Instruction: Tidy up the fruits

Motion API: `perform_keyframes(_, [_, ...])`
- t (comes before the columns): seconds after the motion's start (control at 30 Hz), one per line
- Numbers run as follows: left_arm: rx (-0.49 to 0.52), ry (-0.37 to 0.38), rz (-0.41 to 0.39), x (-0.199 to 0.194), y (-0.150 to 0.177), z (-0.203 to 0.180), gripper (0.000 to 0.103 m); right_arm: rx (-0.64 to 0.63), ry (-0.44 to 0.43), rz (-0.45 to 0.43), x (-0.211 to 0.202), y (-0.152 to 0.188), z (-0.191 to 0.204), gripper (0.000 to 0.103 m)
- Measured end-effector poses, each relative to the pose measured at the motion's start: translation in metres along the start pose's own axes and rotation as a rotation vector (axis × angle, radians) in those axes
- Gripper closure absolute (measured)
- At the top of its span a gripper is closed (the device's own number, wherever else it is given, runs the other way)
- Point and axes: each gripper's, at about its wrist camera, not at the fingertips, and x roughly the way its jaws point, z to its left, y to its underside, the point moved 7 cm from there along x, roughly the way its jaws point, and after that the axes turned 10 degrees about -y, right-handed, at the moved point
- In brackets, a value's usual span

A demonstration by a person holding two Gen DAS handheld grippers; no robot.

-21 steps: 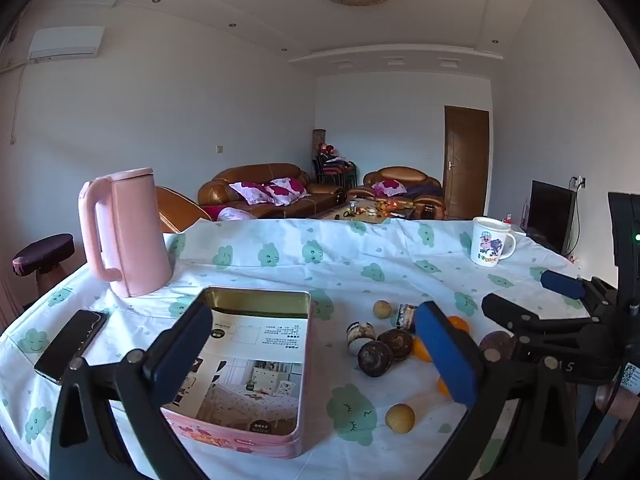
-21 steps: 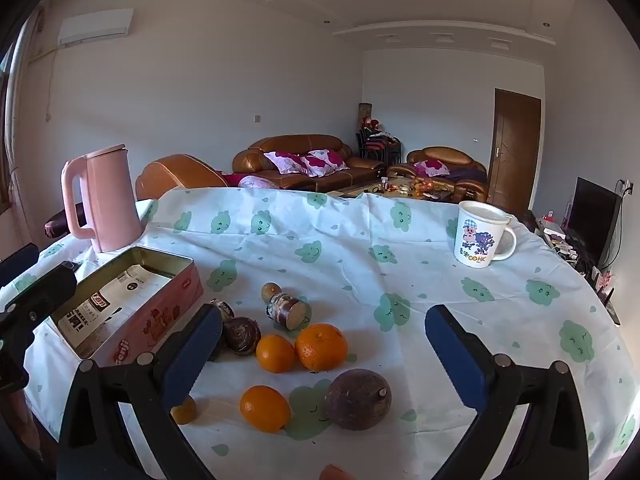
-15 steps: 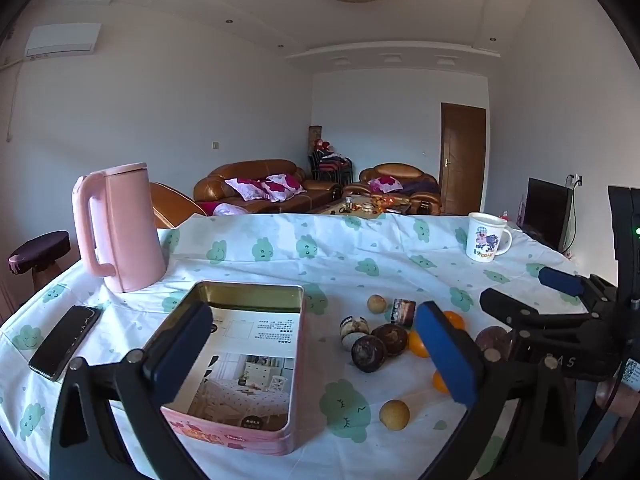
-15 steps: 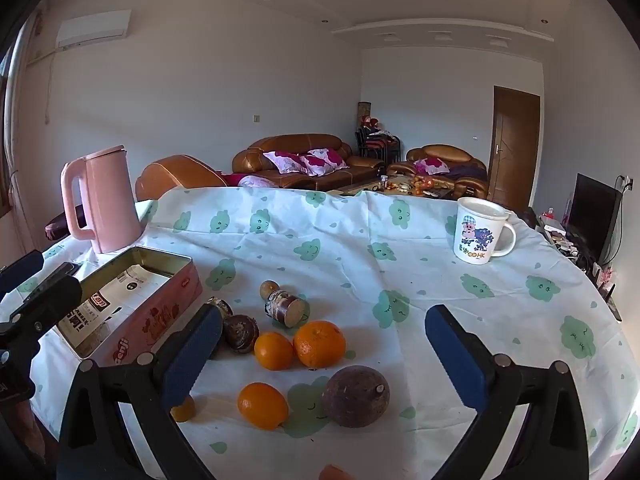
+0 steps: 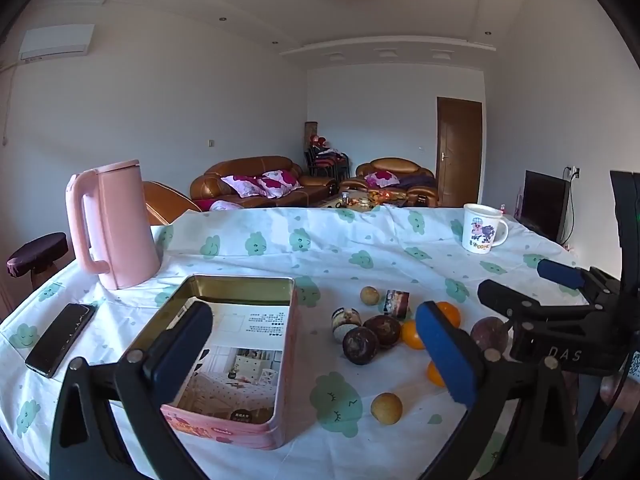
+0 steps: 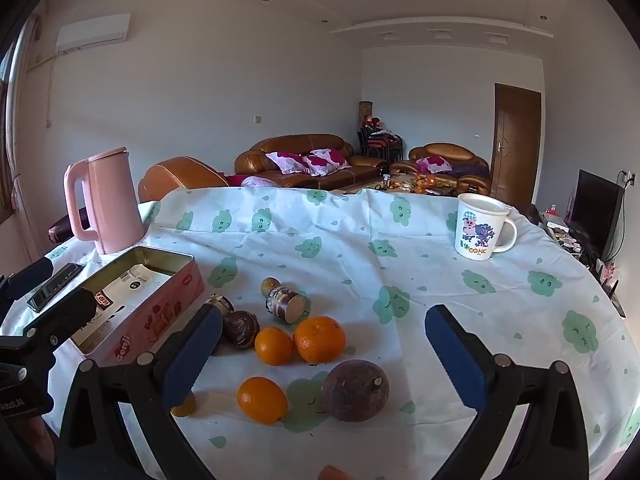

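Right wrist view: the right gripper [image 6: 324, 354] hovers with fingers wide apart and empty above three round oranges [image 6: 319, 338] and a dark purple round fruit [image 6: 354, 390] on the cloud-print tablecloth [image 6: 360, 240]. The left gripper [image 5: 312, 354], equally spread, hovers near the open pink rectangular tin [image 5: 240, 354]. Farther back stands a pink plastic kettle [image 5: 116, 224].

left gripper [image 5: 316, 344] wide apart, right gripper [image 6: 324, 344] likewise
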Motion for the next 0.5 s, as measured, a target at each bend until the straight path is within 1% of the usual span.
perform_keyframes(0.5, [0.006,0.005,0.007,0.0003,0.0042,-0.0073,0.000,0.009,-0.004,0.002,-0.0037,-0.0010,-0.0022,0.001])
